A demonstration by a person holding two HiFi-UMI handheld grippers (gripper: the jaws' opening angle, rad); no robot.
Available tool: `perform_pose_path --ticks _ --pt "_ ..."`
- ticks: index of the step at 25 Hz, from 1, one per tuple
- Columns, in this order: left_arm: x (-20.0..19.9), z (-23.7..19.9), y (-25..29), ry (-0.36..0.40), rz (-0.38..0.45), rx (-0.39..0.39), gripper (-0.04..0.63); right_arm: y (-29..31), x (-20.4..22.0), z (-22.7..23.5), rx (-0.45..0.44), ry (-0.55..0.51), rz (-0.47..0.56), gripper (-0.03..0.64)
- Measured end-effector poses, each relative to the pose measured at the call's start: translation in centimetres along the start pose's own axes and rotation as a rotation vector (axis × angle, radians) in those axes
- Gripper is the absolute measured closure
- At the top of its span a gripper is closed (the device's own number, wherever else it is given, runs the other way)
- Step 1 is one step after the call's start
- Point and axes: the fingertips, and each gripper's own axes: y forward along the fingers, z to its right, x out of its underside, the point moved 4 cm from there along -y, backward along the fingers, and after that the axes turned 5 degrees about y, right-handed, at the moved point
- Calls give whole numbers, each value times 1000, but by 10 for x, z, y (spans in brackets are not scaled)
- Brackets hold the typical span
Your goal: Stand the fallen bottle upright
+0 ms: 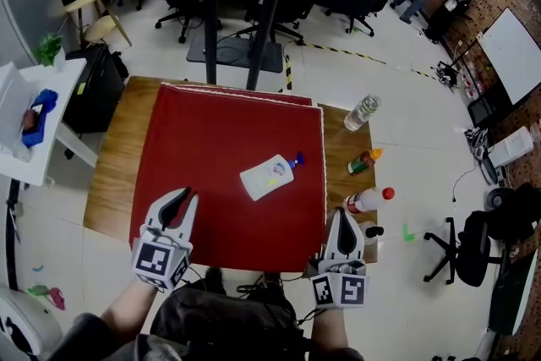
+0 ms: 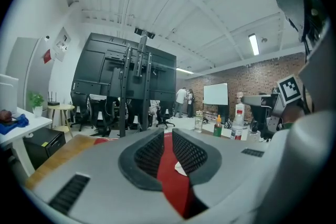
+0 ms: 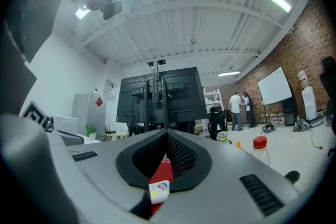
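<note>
A white bottle [image 1: 270, 175] with a blue cap lies on its side on the red cloth [image 1: 211, 139], cap toward the far right. My left gripper [image 1: 184, 195] hovers over the cloth's near left part. Its jaws stand a narrow gap apart with nothing between them. In the left gripper view only red cloth and a sliver of the white bottle [image 2: 180, 168] show through the left gripper [image 2: 169, 131]. My right gripper [image 1: 341, 214] is at the near right edge, shut with nothing in it. The right gripper [image 3: 167, 132] shows the bottle [image 3: 159, 190] low behind its jaws.
On the bare wooden strip [image 1: 338, 148] to the right of the cloth stand a clear bottle [image 1: 362, 112], an orange-capped bottle [image 1: 363, 161] and a red-capped bottle [image 1: 369, 199]. A white side table [image 1: 34, 148] with a blue object is at left. Office chairs and a black stand lie beyond.
</note>
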Motion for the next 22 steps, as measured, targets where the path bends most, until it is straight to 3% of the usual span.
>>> perform_pose_path --ticks 4,11,22 --pt "5 23 14 -2 -36 -22 517 9 4 22 -55 23 -4 606" --pt "0 91 73 40 -27 -42 515 16 -6 73 -166 86 -11 606" --pt "-6 166 155 32 -49 -24 515 35 -32 120 -280 112 31 606"
